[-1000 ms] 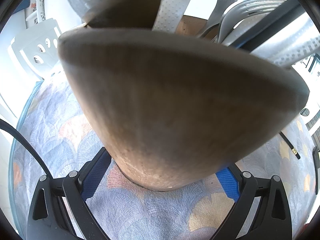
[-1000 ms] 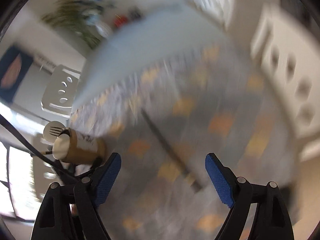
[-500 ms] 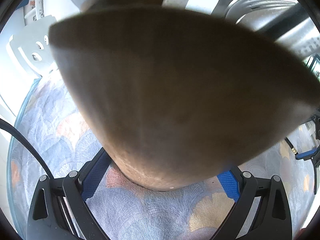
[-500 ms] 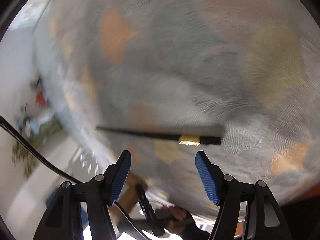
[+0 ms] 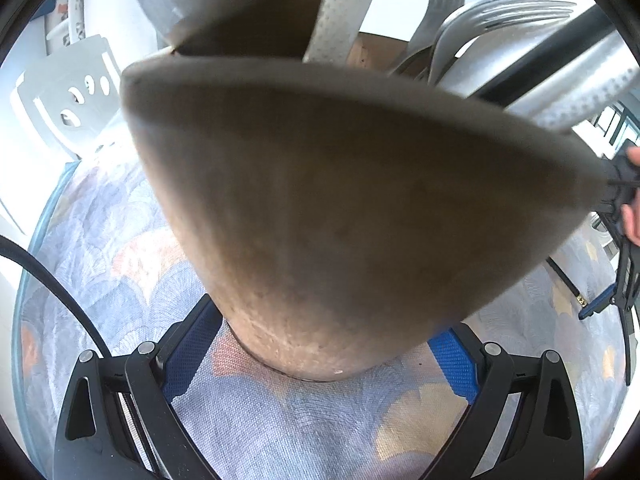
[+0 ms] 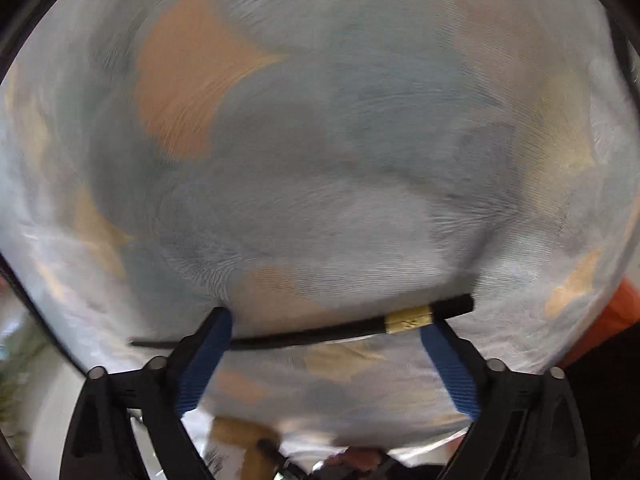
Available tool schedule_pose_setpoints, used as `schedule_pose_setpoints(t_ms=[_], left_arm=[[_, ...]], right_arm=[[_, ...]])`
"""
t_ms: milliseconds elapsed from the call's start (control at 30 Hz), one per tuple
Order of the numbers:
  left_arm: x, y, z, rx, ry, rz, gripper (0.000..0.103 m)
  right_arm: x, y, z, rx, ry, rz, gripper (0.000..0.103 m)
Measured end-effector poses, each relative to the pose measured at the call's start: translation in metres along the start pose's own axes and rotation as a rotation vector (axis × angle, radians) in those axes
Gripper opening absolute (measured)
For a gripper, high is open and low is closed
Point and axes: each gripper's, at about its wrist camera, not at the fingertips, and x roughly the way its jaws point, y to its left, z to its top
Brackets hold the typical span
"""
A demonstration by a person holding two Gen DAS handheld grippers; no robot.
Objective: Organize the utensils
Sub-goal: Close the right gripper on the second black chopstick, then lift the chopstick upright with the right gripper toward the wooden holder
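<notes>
Down low over the bench (image 6: 320, 140), right hand-held gripper (image 6: 326, 320) with jaws spread wide, just been opening, blue ribbed pads (image 6: 204, 356) at either side of a black chopstick (image 6: 312, 336) without pressing on it. Lying flat on the cloth, that chopstick, crosswise to the fingers, thin tapered tip past the left pad, thicker end with a gold band (image 6: 408, 320) right at the right pad; touching there or just apart, cannot tell through the blur. Slender, round, glossy black. Covered in a woven tablecloth, fan-shaped patches of grey-blue, orange and cream. Over in the left wrist view, left hand-held gripper (image 5: 320, 344) closed on a brown cork-like holder (image 5: 340, 208), rough and speckled, round-walled, filling most of the picture and hiding the bench behind it. Poking out of its mouth, grey metal utensils (image 5: 500, 20): fork tines, a spoon bowl, dimpled handles. At the right edge, the other gripper and fingers of a hand (image 5: 632, 220). Beyond, at the left, a white plastic chair (image 5: 72, 92).
</notes>
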Motion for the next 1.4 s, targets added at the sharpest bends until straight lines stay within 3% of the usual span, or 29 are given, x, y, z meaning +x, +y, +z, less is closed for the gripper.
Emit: schedule_pose_setpoints(t_ms=[133,233,300,367,500,633,800,933,1100,1133,1200,1267,1333,1367,1400], left_arm=[[-0.005,0.009,-0.002,-0.019,-0.009,-0.029,0.098],[-0.009,0.018,-0.003,-0.03,-0.02,-0.043,0.098],[-0.011,0.021,-0.004,-0.03,-0.026,-0.046,0.098],[-0.014,0.024,-0.005,-0.029,-0.034,-0.048,0.098],[-0.014,0.031,-0.006,-0.024,-0.029,-0.052,0.098],[-0.008,0.012,-0.007,-0.017,-0.025,-0.044,0.098],[-0.007,0.008,-0.008,-0.014,-0.023,-0.04,0.098],[-0.007,0.007,-0.009,-0.015,-0.023,-0.041,0.098],[-0.003,0.009,-0.004,-0.023,-0.014,-0.048,0.098],[-0.002,0.013,-0.001,-0.026,-0.008,-0.049,0.098],[0.002,0.016,0.002,-0.029,0.008,-0.048,0.098],[0.003,0.015,0.002,-0.03,0.007,-0.048,0.098],[0.004,0.017,0.004,-0.03,0.008,-0.049,0.098],[0.004,0.018,0.005,-0.031,0.007,-0.051,0.098],[0.004,0.02,0.005,-0.035,0.006,-0.055,0.098]], right_arm=[[-0.013,0.017,-0.018,-0.104,-0.179,-0.07,0.09],[-0.02,0.03,-0.027,-0.238,-0.228,-0.111,0.073],[-0.023,0.036,-0.033,-0.32,-0.238,-0.134,0.044],[-0.026,0.038,-0.039,-0.42,-0.246,-0.157,0.021],[-0.024,0.035,-0.052,-0.651,-0.278,-0.223,0.006],[-0.025,0.027,-0.07,-0.937,-0.376,-0.323,0.006],[-0.03,0.01,-0.075,-1.138,-0.428,-0.284,0.006],[-0.03,0.005,-0.073,-1.159,-0.41,-0.305,0.007],[-0.028,0.026,-0.072,-1.108,-0.402,-0.308,0.011],[-0.03,0.036,-0.066,-1.094,-0.407,-0.296,0.013],[-0.032,0.045,-0.063,-1.069,-0.407,-0.257,0.036],[-0.032,0.054,-0.061,-1.066,-0.419,-0.235,0.05],[-0.033,0.057,-0.063,-1.061,-0.466,-0.239,0.049],[-0.033,0.058,-0.067,-1.066,-0.485,-0.234,0.041],[-0.031,0.056,-0.076,-1.076,-0.504,-0.227,0.024]])
